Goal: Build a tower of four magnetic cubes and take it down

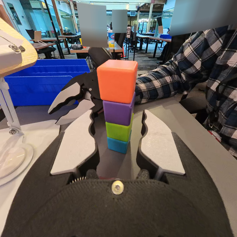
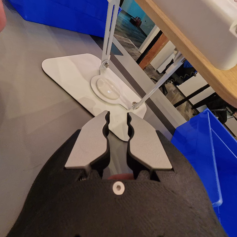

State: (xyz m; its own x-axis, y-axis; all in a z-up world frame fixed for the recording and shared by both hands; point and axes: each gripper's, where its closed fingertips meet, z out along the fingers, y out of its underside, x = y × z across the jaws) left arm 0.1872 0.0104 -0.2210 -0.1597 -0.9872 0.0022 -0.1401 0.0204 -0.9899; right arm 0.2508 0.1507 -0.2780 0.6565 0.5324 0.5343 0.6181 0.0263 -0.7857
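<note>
Left hand-held gripper (image 1: pixel 118 128) stands wide open and empty, its fingers flanking the tower without touching it. Between them, on the grey surface (image 1: pixel 166 115), rise four cubes: blue cube (image 1: pixel 117 146) at the bottom, then green cube (image 1: pixel 118 131), purple cube (image 1: pixel 117 112) and orange cube (image 1: pixel 116 80). Building looks finished; dismantling likely comes next, calling for a grasp on the orange cube. Beyond, the right hand-held gripper (image 2: pixel 118 113), partly open and empty, points at a white stand (image 2: pixel 71 71).

Four-cube tower (image 1: pixel 118 106) (orange-topped) between parted tongs (image 1: pixel 118 112).
</note>
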